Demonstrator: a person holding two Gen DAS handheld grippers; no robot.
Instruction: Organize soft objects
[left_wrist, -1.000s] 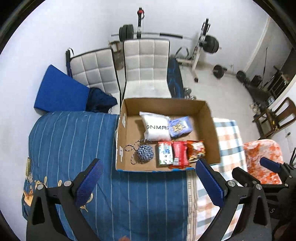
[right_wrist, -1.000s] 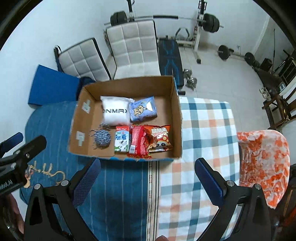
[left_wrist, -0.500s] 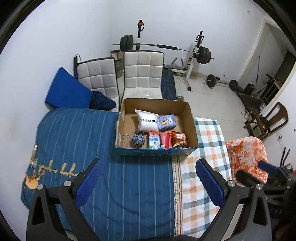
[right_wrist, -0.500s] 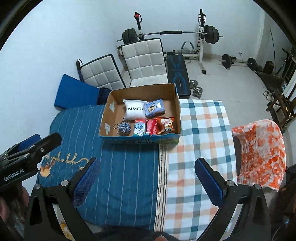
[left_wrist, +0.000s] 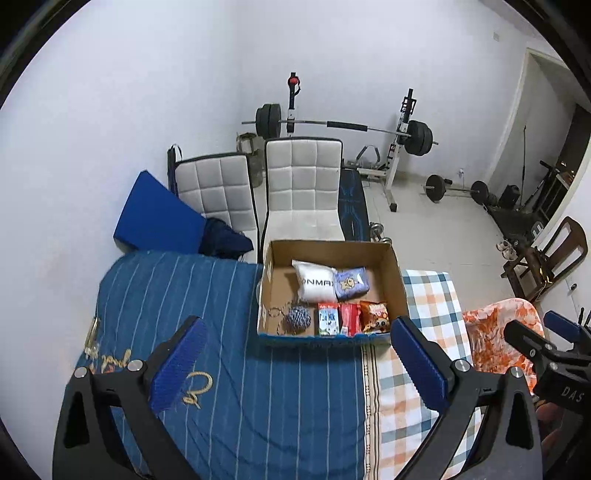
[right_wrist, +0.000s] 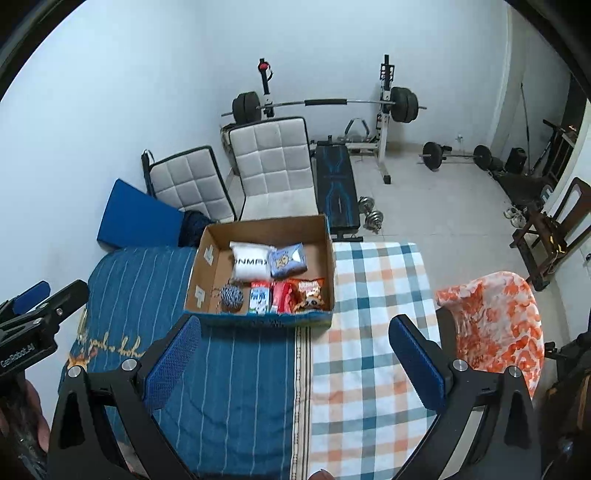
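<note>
A cardboard box (left_wrist: 393, 275) (right_wrist: 328, 254) stands on the table's far side. It holds a white pouch (left_wrist: 314, 286) (right_wrist: 250, 262), a blue packet (left_wrist: 351, 283) (right_wrist: 288, 260), a blue-white yarn ball (left_wrist: 297, 318) (right_wrist: 231, 295), a milk carton (left_wrist: 328, 319) (right_wrist: 258, 297), a red packet (left_wrist: 350, 319) (right_wrist: 281, 297) and an orange snack bag (left_wrist: 375, 316) (right_wrist: 309, 293). My left gripper (left_wrist: 299, 365) is open and empty, high above the blue cloth. My right gripper (right_wrist: 295, 360) is open and empty, well back from the box.
The table wears a blue striped cloth (left_wrist: 184, 295) (right_wrist: 240, 369) and a checked cloth (left_wrist: 432, 306) (right_wrist: 373, 314). An orange floral covered chair (left_wrist: 495, 332) (right_wrist: 498, 317) stands at the right. Two white padded chairs (left_wrist: 303, 192) (right_wrist: 273, 166) and a barbell rack (left_wrist: 402, 125) stand behind.
Both grippers have pulled back and up from the box, which now looks smaller and farther. Both stay open and empty.
</note>
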